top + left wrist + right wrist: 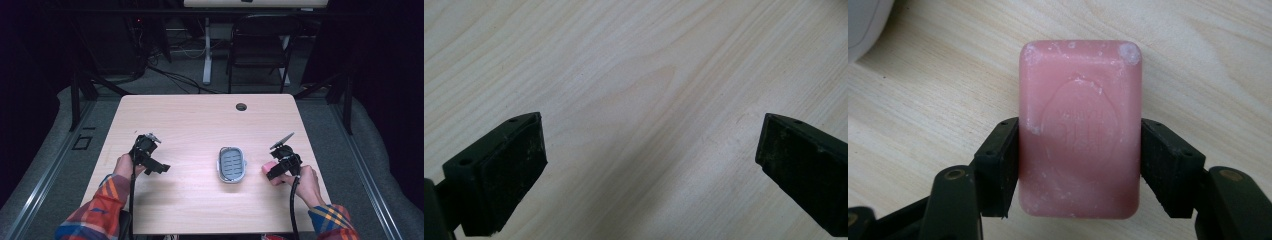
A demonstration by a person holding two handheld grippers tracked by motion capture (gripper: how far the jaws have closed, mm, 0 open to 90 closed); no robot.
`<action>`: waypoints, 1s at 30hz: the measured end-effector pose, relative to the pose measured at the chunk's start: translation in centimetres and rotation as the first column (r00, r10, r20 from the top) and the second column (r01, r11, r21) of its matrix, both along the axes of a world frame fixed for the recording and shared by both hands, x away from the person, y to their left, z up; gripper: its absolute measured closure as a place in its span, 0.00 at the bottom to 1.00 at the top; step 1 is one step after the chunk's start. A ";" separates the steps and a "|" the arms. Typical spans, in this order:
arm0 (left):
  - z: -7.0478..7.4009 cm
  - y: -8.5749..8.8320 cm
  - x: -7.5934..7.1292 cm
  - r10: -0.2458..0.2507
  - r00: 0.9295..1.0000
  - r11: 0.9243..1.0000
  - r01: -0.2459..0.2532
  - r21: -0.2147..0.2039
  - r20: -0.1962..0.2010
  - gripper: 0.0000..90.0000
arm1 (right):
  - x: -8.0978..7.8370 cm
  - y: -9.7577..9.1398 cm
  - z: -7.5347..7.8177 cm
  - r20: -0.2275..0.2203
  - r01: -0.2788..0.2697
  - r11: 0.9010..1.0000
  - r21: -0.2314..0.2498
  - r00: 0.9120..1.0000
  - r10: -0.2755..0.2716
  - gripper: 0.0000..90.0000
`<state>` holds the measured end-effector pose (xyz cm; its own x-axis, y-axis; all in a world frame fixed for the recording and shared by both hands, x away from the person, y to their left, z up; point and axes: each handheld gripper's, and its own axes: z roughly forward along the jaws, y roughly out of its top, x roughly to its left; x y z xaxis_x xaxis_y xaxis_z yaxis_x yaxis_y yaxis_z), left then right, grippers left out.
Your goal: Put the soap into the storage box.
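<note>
Right gripper (1079,165): pads clamped on the two long sides of a pink soap bar (1079,130), one black pad flat against each edge, about halfway down the bar. Broad stamped face of the bar turned toward the camera in the right gripper view, oval emblem and faint lettering pressed into it, whitish scuffs at the upper corners and along the left edge. Bar lying on or just above the pale wood table (923,115); contact with the wood not clear from this angle. Rounded white edge of another object at the top left corner of that view, well apart from the bar.

From the high view: right gripper (274,170) near the right edge of the table, pink bar (268,167) showing at its tip, pointed toward the middle of the table. Grey three-cornered plate tilted up on top of the gripper, black cable trailing back along the forearm, plaid sleeve (332,220) at the bottom edge.

Soap dish (231,164), grey-rimmed with a slotted insert, just left of the held bar, near but not touching it, roughly at the centre of the near half of the table.

Left gripper (651,150): pads wide apart, only bare wood grain between them. In the high view, left gripper (159,167) low over the left part of the table, well apart from the dish, held in a hand with a plaid cuff.

Farther off: round cable hole (241,106) near the far edge of the table, a dark folding chair (260,47) beyond it.
</note>
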<state>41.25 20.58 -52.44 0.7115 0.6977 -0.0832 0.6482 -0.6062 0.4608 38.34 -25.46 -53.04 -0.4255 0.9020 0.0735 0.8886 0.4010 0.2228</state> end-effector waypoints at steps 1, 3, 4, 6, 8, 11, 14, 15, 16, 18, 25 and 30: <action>0.0 0.0 0.0 0.000 1.000 1.000 0.000 0.000 0.000 0.00 | 0.0 0.0 0.0 0.000 0.000 1.000 0.000 1.000 0.000 0.41; -0.1 0.0 0.1 0.001 1.000 1.000 -0.001 -0.001 -0.004 0.00 | 0.0 -0.1 0.2 0.008 0.006 1.000 0.003 1.000 -0.006 0.41; -0.1 0.0 0.1 -0.002 1.000 1.000 0.002 0.001 -0.005 0.00 | 0.0 -0.3 0.5 0.011 0.001 1.000 0.011 1.000 -0.001 0.41; -0.1 0.0 0.0 -0.002 1.000 1.000 0.002 -0.001 -0.003 0.00 | 0.0 -0.3 0.8 0.013 -0.007 1.000 0.012 1.000 0.006 0.41; 0.0 0.0 0.0 -0.001 1.000 1.000 0.001 -0.001 -0.002 0.00 | 0.0 -0.4 1.0 0.016 -0.010 1.000 0.012 1.000 0.010 0.41; 0.0 0.0 0.0 0.000 1.000 1.000 0.000 -0.001 -0.001 0.00 | -0.1 -0.4 1.2 0.017 -0.017 1.000 0.008 1.000 0.017 0.41; -0.1 -0.1 0.0 -0.006 1.000 1.000 0.006 -0.001 -0.003 0.00 | -0.1 -0.6 1.4 0.023 -0.020 1.000 0.004 1.000 0.020 0.41; -0.1 -0.1 0.0 -0.006 1.000 1.000 0.006 -0.001 -0.003 0.00 | -0.1 -0.6 1.5 0.024 -0.022 1.000 0.006 0.999 0.022 0.41; -0.1 -0.1 0.0 -0.008 1.000 1.000 0.008 0.000 -0.002 0.00 | 0.0 -0.7 1.5 0.024 -0.023 1.000 0.000 0.999 0.023 0.41; -0.1 -0.1 0.0 -0.007 1.000 1.000 0.007 0.001 -0.003 0.00 | 0.0 -0.7 1.5 0.021 -0.026 1.000 -0.004 0.999 0.026 0.41; 0.0 -0.2 0.0 -0.013 1.000 1.000 0.013 0.004 -0.001 0.00 | -0.1 -0.7 1.7 0.020 -0.036 0.999 -0.004 0.999 0.036 0.41; -0.1 -0.2 0.0 -0.011 1.000 1.000 0.011 0.004 -0.002 0.00 | 0.0 -0.5 2.2 0.034 -0.047 0.999 0.005 0.998 0.047 0.41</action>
